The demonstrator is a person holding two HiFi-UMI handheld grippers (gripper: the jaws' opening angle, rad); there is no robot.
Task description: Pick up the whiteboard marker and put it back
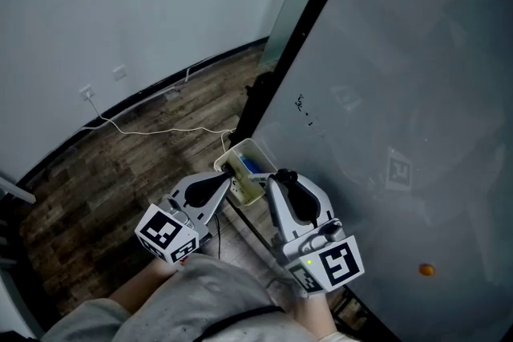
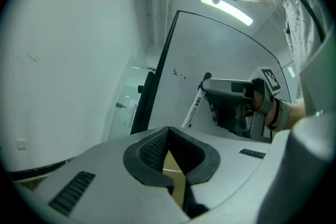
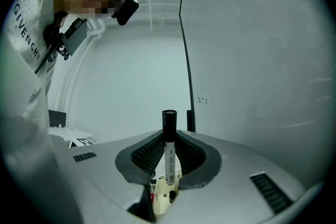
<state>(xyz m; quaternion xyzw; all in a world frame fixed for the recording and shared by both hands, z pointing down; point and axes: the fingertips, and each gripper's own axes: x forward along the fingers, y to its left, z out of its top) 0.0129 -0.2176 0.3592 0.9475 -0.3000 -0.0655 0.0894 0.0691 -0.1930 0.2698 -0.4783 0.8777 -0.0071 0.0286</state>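
Note:
The whiteboard marker [image 3: 169,157], white barrel with a black cap, stands upright between the jaws of my right gripper [image 3: 169,136], which is shut on it. From the left gripper view the marker's printed barrel [image 2: 193,108] slants down out of the right gripper [image 2: 231,105] in front of the whiteboard [image 2: 220,55]. In the head view both grippers hover just short of a small cream tray [image 1: 255,146] at the whiteboard's lower edge; the right gripper [image 1: 282,175] is beside it, the left gripper [image 1: 232,174] right at it. The left gripper [image 2: 168,132] has its jaw tips touching, nothing between them.
The grey whiteboard [image 1: 385,92] fills the right side, with small black marks [image 1: 303,106] and an orange magnet [image 1: 426,270]. A blue item [image 1: 248,166] lies in the tray. A white cable [image 1: 160,130] runs across the wooden floor from a wall socket [image 1: 86,92].

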